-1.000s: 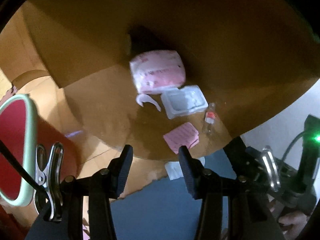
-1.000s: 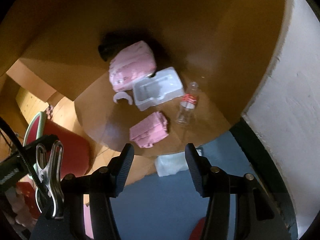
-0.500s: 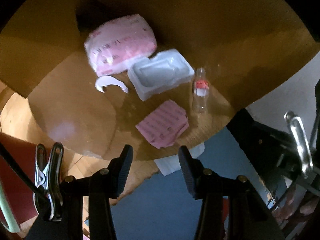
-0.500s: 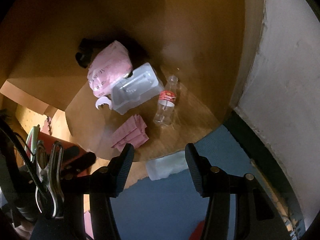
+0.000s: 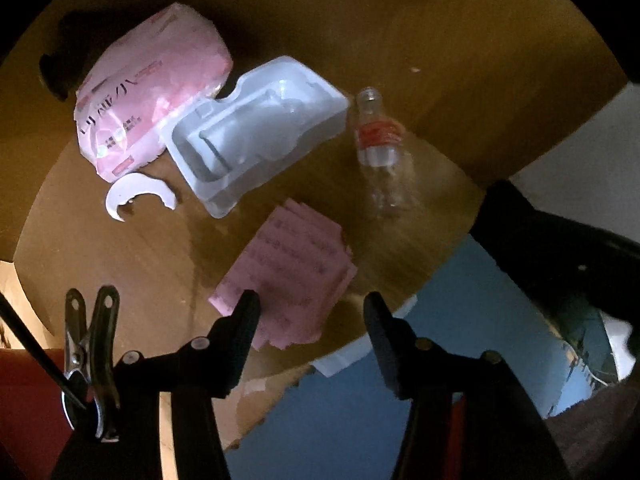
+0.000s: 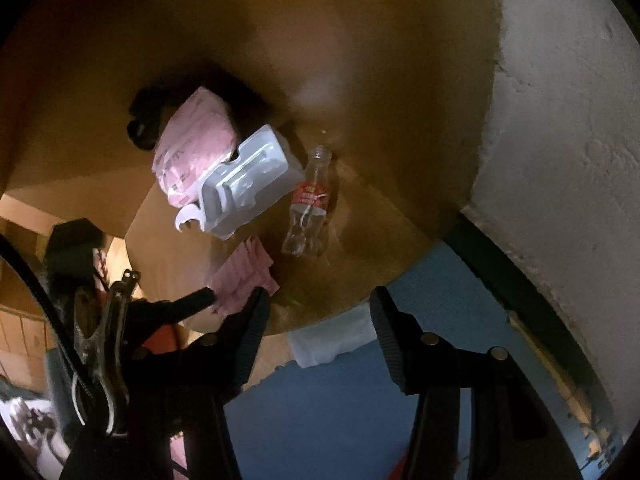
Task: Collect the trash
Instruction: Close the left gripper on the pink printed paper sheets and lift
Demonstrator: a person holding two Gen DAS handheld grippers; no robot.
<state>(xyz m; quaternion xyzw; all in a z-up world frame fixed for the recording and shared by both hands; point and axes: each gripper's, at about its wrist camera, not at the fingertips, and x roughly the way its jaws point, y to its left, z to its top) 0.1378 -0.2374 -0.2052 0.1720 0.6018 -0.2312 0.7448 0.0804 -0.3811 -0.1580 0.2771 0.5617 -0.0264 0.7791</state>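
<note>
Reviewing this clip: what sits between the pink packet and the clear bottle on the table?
The white molded plastic tray lies between the pink packet and the clear bottle, its corner against the packet; the left wrist view shows it best.

you're looking down on a round wooden worktop (image 5: 120, 248), brown and dimly lit, its near edge curving across both views. below that edge lies a blue floor (image 5: 352, 412), and a white sheet (image 6: 328, 338) pokes out from under the rim. to your right stands a rough white wall (image 6: 560, 128) with a dark strip along its foot. at the left of the left wrist view you see a dark red surface (image 5: 28, 392).
</note>
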